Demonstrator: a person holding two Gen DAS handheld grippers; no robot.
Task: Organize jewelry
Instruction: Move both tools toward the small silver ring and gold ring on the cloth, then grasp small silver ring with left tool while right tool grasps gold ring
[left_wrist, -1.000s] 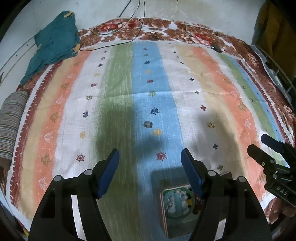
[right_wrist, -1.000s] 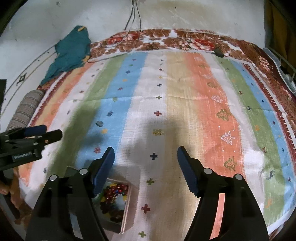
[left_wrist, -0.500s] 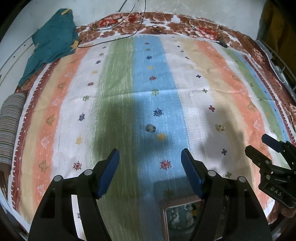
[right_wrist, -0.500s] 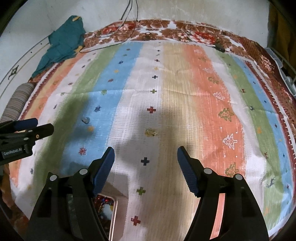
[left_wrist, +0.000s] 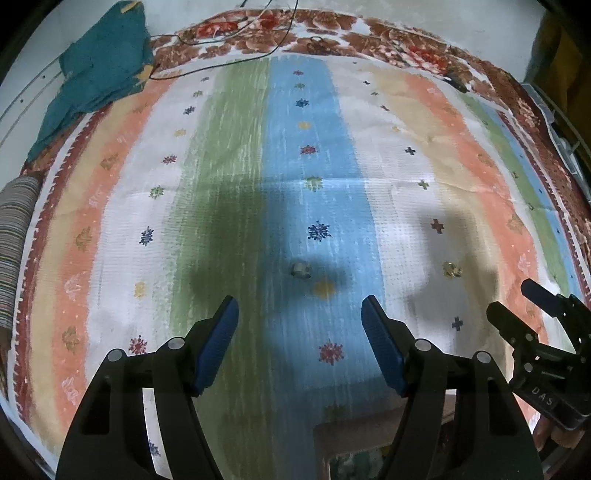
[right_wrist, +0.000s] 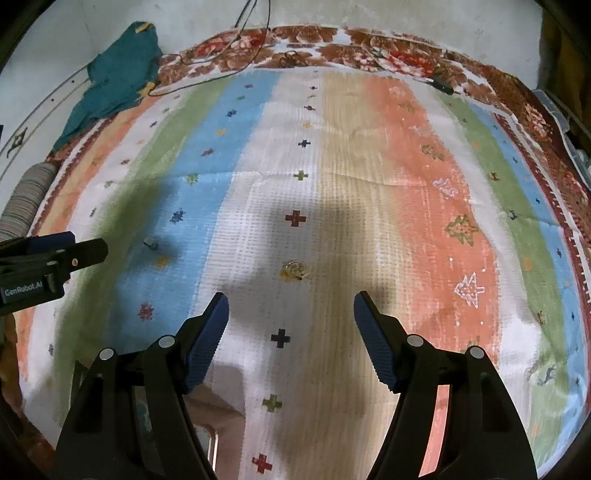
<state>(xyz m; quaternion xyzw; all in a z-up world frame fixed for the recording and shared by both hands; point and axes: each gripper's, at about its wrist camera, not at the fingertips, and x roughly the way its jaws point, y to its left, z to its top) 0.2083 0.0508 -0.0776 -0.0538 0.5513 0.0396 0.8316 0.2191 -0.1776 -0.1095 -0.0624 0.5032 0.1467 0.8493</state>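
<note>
A striped cloth (left_wrist: 229, 177) with small flower and cross marks covers the floral blanket (left_wrist: 332, 40) beneath it. A teal garment (left_wrist: 99, 70) lies crumpled at the far left corner, thin black cables (left_wrist: 221, 62) beside it. A striped roll (left_wrist: 14, 240) sits at the left edge.

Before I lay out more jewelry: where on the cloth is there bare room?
Free: the whole stretch beyond the silver ring and the gold piece, up to the floral border, and the orange and green stripes to the right. Crowded: the near edge, with the box and both grippers.
</note>
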